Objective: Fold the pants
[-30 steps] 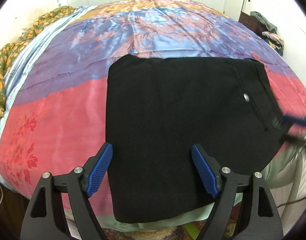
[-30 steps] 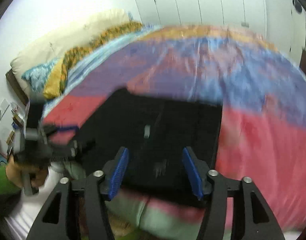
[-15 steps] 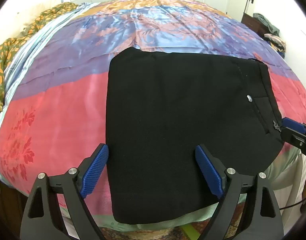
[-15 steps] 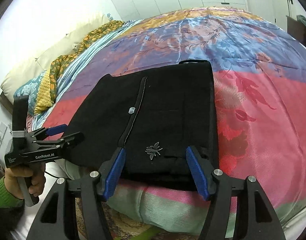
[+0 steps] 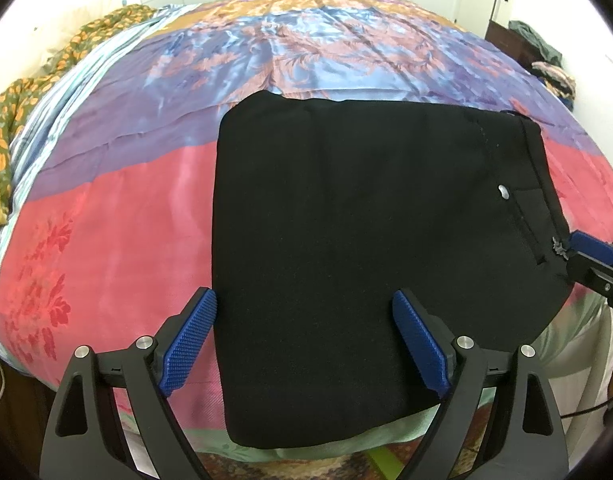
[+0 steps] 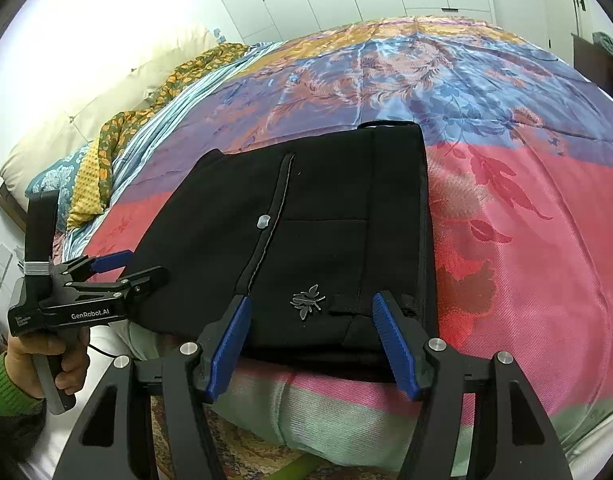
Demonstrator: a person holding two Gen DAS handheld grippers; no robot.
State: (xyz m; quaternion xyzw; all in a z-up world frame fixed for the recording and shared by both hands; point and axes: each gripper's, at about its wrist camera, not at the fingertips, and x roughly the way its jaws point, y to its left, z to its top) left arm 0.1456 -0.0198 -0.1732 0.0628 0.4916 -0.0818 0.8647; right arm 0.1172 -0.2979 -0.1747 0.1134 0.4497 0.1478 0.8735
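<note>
Black pants (image 5: 346,216) lie folded flat in a neat block near the front edge of the bed (image 5: 106,216), on its shiny bedspread of pink, purple, blue and orange bands. The left hand-held gripper (image 5: 304,340) hangs just over the near end of the pants with its 2 blue pads spread wide and nothing between them. The right hand-held gripper (image 6: 310,344) is also spread wide and grips nothing; it hangs over the waist end, near a small silver bee badge (image 6: 306,300) and a pale button (image 6: 263,222) beside a long seam. From the right wrist view, a hand (image 6: 46,360) in a green sleeve holds the left tool off the bed's side. Pillows (image 6: 86,128) sit at the far left.
</note>
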